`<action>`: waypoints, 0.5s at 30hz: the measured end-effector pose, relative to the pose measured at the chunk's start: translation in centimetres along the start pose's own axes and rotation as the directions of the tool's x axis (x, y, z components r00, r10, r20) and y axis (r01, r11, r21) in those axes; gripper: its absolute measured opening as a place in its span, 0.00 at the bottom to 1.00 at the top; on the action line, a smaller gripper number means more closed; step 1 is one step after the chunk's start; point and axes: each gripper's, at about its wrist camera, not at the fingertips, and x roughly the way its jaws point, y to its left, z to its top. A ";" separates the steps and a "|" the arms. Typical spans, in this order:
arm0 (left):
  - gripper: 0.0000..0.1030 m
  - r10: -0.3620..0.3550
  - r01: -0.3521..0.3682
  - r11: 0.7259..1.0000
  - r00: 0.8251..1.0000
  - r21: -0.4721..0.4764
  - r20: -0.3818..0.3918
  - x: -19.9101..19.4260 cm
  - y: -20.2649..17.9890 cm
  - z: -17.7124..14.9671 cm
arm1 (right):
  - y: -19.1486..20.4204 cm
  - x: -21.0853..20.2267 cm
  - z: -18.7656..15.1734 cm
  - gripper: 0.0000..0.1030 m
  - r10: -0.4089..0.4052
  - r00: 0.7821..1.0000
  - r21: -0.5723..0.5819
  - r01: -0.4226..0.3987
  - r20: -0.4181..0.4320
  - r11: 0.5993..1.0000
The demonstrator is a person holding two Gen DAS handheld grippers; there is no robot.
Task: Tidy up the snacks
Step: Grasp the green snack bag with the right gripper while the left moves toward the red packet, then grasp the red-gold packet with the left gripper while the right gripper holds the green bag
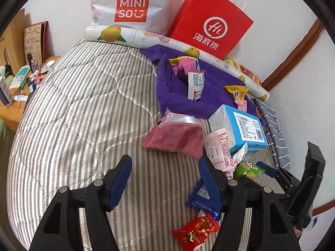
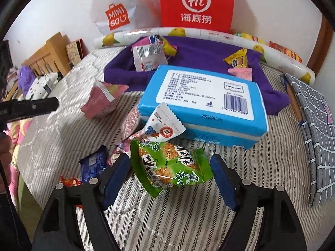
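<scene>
Nearest your right wrist camera, a green snack packet [image 2: 170, 167] lies on the striped quilt [image 2: 62, 133] between the blue pads of your right gripper [image 2: 170, 179]. The jaws stand apart with a gap on each side of the packet, so nothing is clenched there. Just beyond it a white packet [image 2: 164, 126] leans against a blue tissue pack [image 2: 201, 104], and a pink pouch [image 2: 100, 101] sits off to the left. A dark blue packet [image 2: 93, 165] and the edge of a red one [image 2: 70, 182] lie at the lower left.

From your left wrist camera, your left gripper [image 1: 164, 179] is also released: only bare quilt shows between its pads. The dark blue packet [image 1: 202, 198] lies against the inner side of its right finger, partly hidden behind it, and the red packet [image 1: 195, 231] lies just below. The pink pouch [image 1: 178, 133] rests ahead of the fingers, beside the tissue pack [image 1: 245, 125].

Farther back, a purple towel [image 1: 178, 96] carries more small snacks, among them a white-and-red packet [image 1: 195, 85] and a yellow one [image 1: 236, 92]. Behind it a fruit-printed roll [image 1: 146, 36] lies across the bed. A white shopping bag [image 1: 129, 6] and a red paper bag [image 1: 211, 27] stand against the wall. A grey checked cloth [image 2: 314, 125] lies at the right edge.
</scene>
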 end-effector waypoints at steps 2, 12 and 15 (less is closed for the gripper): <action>0.62 0.002 -0.002 1.000 1.000 -0.005 0.003 -0.1 0.2 0.0 | 0.1 0.5 0.0 0.76 -0.004 1.000 -0.017 0.004 -0.014 1.000; 0.62 0.012 -0.012 1.000 1.000 0.000 -0.018 0.5 0.4 -0.6 | 0.6 2.3 -0.6 0.77 -0.005 0.998 -0.077 0.001 -0.060 0.997; 0.62 0.015 -0.015 1.000 1.000 0.003 -0.025 0.7 0.2 -0.9 | 0.3 2.5 -1.0 0.77 0.009 0.998 -0.068 -0.013 -0.058 0.998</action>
